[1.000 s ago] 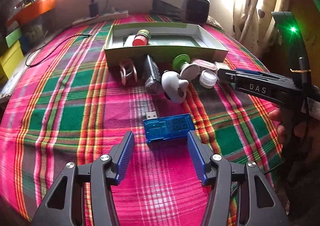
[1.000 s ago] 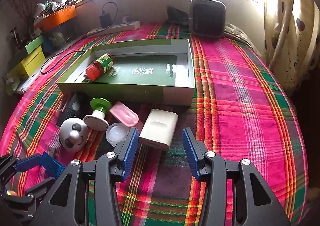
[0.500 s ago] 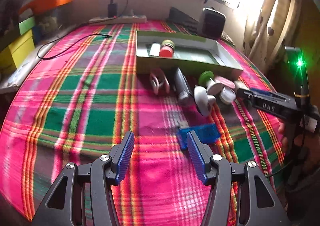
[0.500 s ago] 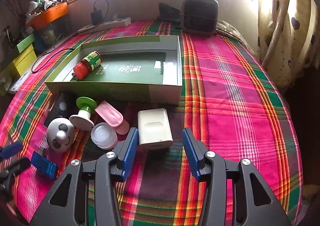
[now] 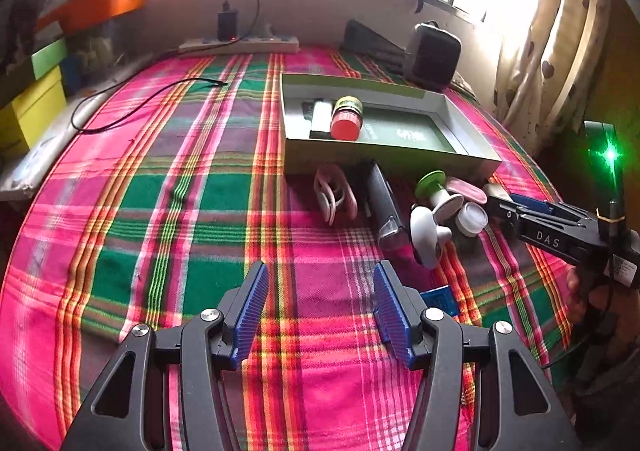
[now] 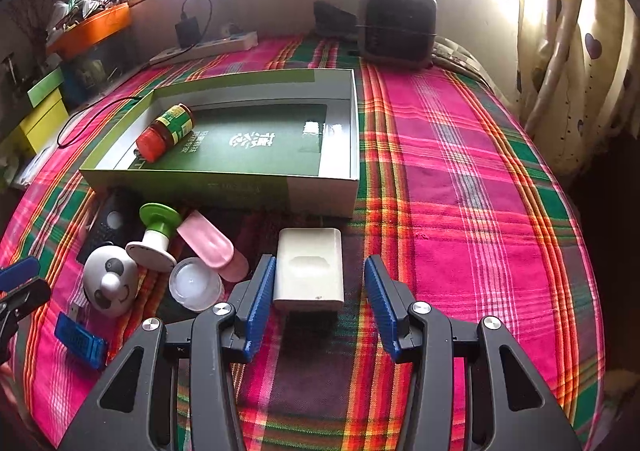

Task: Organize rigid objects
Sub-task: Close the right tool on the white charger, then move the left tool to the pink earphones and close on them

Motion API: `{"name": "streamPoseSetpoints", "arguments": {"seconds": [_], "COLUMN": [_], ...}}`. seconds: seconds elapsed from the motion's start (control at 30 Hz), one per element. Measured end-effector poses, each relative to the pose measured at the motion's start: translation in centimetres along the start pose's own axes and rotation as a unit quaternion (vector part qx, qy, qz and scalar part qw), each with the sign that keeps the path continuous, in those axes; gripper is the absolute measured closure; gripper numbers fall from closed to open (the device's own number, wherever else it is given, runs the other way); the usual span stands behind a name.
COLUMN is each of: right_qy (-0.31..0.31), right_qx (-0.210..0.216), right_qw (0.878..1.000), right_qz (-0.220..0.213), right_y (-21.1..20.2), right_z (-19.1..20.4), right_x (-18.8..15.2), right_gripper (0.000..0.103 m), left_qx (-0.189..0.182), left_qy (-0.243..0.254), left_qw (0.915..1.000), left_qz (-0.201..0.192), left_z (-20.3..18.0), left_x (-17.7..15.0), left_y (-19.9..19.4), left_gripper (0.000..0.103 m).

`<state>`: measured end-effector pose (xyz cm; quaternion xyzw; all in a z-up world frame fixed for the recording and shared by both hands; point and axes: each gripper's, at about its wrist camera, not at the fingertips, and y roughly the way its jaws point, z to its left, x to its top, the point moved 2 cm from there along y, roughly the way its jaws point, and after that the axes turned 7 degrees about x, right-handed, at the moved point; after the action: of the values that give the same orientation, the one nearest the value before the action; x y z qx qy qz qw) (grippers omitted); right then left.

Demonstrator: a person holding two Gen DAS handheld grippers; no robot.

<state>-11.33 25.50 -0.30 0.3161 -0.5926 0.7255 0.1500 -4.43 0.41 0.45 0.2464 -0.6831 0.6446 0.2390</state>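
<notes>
— Since a second ago, what moved?
— Left gripper [image 5: 318, 309] swung away from the blue tester [image 5: 440, 300], now at its 3 o'clock; jaws open on bare blanket [image 5: 168, 187].
— And the box [image 6: 320, 193]?
— At 12 o'clock, jar [image 6: 166, 131] inside.
— Right gripper [image 6: 320, 301]?
— Jaws closing around the white case [image 6: 310, 269], one pad not yet touching.

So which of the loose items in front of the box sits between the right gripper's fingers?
The white rectangular block. It lies between the closing right gripper jaws, while the pink case, clear round jar and green-topped stand lie off to its left.
</notes>
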Motion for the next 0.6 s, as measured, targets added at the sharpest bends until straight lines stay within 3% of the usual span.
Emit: {"name": "streamPoseSetpoints", "arguments": {"seconds": [0.07,0.6], "right_qy": [-0.003,0.0], "right_qx": [0.002,0.0], "right_qw": [1.0,1.0], "right_qz": [0.001,-0.003], "right_y": [0.0,-0.2], "right_z": [0.1,-0.1], "right_x": [0.0,-0.1], "right_gripper": [0.068,0.068], "left_qx": [-0.003,-0.005], "left_qy": [0.0,-0.004], "left_qw": [1.0,1.0], "left_qz": [0.002,0.007], "left_z": [-0.1,-0.4], "left_x": [0.2,1.9], "left_y": [0.3,1.7], "left_gripper": [0.048,0.048]}}
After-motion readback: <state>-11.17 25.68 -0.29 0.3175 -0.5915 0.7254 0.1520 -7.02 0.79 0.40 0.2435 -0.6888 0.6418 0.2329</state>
